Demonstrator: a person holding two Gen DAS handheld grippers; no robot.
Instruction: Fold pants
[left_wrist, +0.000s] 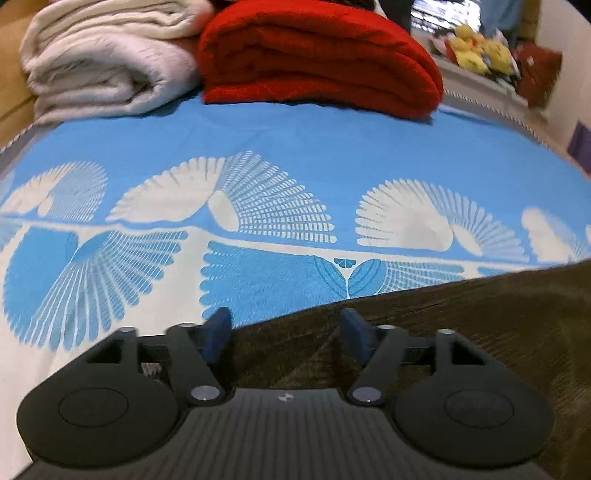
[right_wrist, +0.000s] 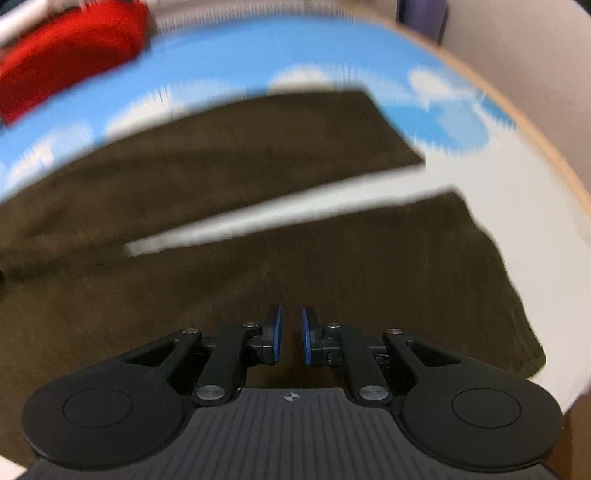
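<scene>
Hovering over dark brown pants (right_wrist: 258, 177) lying spread flat on a blue-and-white patterned bedsheet (left_wrist: 295, 147), both legs splayed apart with a wedge of white sheet showing between them. Holding the right gripper (right_wrist: 291, 334) over the nearer leg, jaws nearly together with only a thin gap and no cloth visibly pinched between the blue pads (right_wrist: 276, 332). Keeping the left gripper (left_wrist: 284, 332) at the pants' upper edge, jaws standing wide and empty, one finger above the sheet and the other above the dark fabric.

Risking a missed grip on the right: with jaws that narrow, sliding over the cloth rather than taking it up seems likely. Risking, on the left, catching the bedsheet together with the pants edge, since the jaws are straddling the border between the two; lifting would then drag the sheet and wrinkle the garment. Risking a crooked fold as well, the legs lying at an angle to each other rather than stacked. Blurring in the right view, so judging contact there with any certainty is impossible.

Showing no containers: only a folded red blanket (left_wrist: 317, 59) and a folded cream blanket (left_wrist: 103, 62) sitting side by side at the far end of the bed, well apart from the pants.
</scene>
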